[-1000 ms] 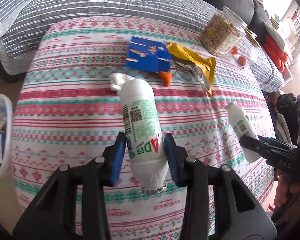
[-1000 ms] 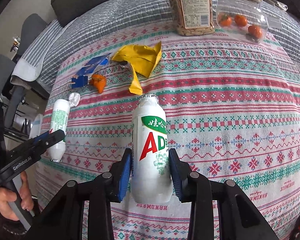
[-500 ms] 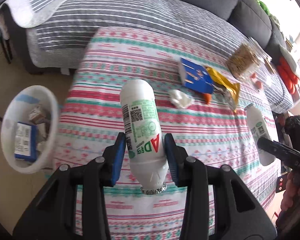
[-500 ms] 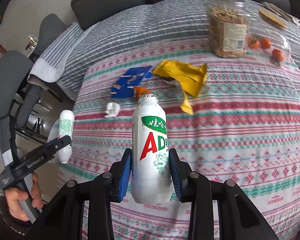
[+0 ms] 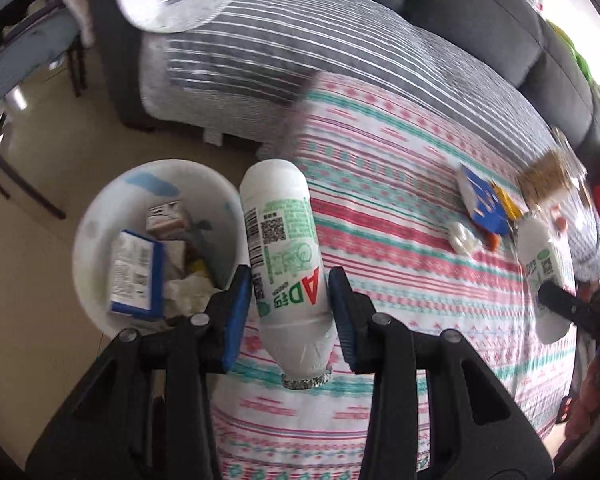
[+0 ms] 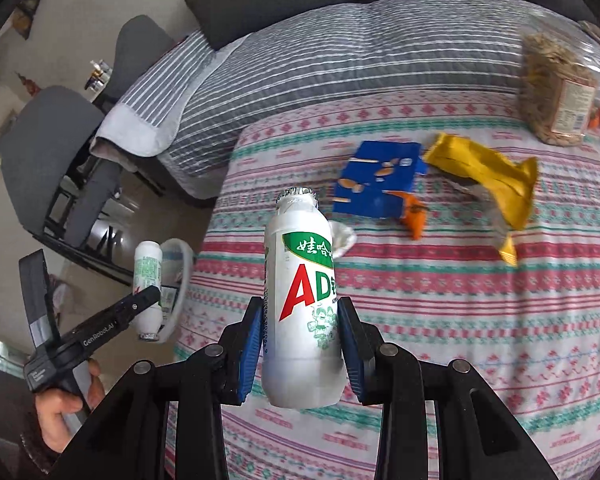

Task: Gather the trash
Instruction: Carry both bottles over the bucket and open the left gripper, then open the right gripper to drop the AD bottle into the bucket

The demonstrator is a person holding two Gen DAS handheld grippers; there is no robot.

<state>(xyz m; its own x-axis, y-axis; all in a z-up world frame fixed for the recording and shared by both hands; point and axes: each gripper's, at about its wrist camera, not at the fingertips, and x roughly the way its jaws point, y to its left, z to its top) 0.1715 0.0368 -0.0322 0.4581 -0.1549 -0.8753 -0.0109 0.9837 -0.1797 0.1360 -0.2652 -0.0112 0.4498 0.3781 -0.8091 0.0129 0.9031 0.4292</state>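
My left gripper is shut on a white AD drink bottle, held neck-down beside the rim of a white trash bin on the floor left of the table. The bin holds a blue-edged carton and other scraps. My right gripper is shut on a second white AD bottle, upright above the patterned tablecloth. A blue wrapper, a yellow wrapper, an orange scrap and a crumpled white tissue lie on the cloth.
A jar of seeds stands at the table's far right. A striped grey sofa runs behind the table. Grey chairs stand on the floor to the left, near the bin.
My left gripper has carried its bottle left, off the table edge to beside the bin. My right gripper has also moved left and up with its bottle.
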